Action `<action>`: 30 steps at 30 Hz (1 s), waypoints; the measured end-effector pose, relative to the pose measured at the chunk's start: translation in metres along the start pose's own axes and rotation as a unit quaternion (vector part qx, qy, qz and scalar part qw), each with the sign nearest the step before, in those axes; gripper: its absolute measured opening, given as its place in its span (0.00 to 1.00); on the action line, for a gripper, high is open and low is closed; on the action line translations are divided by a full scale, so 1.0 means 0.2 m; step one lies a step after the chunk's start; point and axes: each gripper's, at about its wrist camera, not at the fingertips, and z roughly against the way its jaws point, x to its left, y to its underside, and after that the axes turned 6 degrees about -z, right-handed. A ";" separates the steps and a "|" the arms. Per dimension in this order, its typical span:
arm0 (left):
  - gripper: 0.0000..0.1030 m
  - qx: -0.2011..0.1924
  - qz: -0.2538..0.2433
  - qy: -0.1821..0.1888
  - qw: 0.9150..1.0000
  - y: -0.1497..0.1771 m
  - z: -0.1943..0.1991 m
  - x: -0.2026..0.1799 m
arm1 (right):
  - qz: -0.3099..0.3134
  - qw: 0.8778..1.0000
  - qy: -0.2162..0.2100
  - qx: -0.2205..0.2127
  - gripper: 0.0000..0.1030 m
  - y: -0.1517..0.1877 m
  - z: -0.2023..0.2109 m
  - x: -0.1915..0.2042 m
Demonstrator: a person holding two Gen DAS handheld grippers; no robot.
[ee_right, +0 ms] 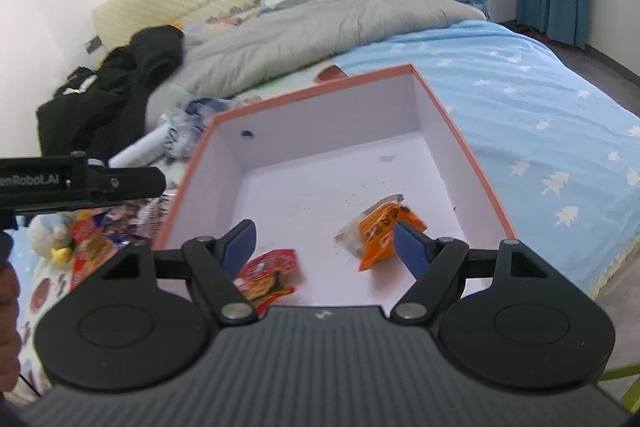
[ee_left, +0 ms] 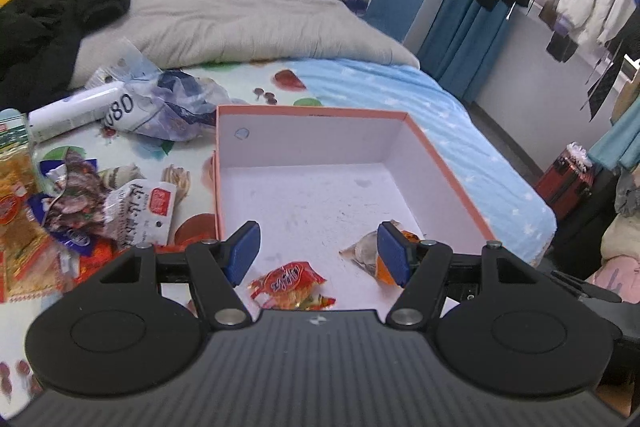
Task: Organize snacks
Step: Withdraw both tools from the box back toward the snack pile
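We see both grippers — left (ee_left: 318, 251) and right (ee_right: 324, 247) — spread, empty, over the box (ee_left: 452, 171). Red packet (ee_left: 290, 283) near left, orange packet (ee_right: 380, 231) right — both inside.

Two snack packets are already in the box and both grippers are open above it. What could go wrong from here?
1. The box sits on soft bedding near the bed's edge; pressing its rim could tip it.
2. The remaining snack pile is crumpled and overlapping, so the left gripper might lift several packets.
3. The right gripper and the left work close together and could collide.
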 end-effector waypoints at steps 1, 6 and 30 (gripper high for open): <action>0.68 -0.006 0.000 0.000 1.000 0.02 0.05 0.00 | 0.001 1.000 -0.003 -0.004 0.75 0.01 0.04 0.02; 0.68 -0.027 0.000 -0.003 1.000 0.12 0.28 -0.01 | 0.003 1.000 -0.013 -0.022 0.75 0.08 0.20 0.08; 0.68 -0.089 0.027 -0.043 0.995 0.55 0.99 0.05 | 0.053 0.994 -0.071 -0.059 0.75 0.39 0.62 0.34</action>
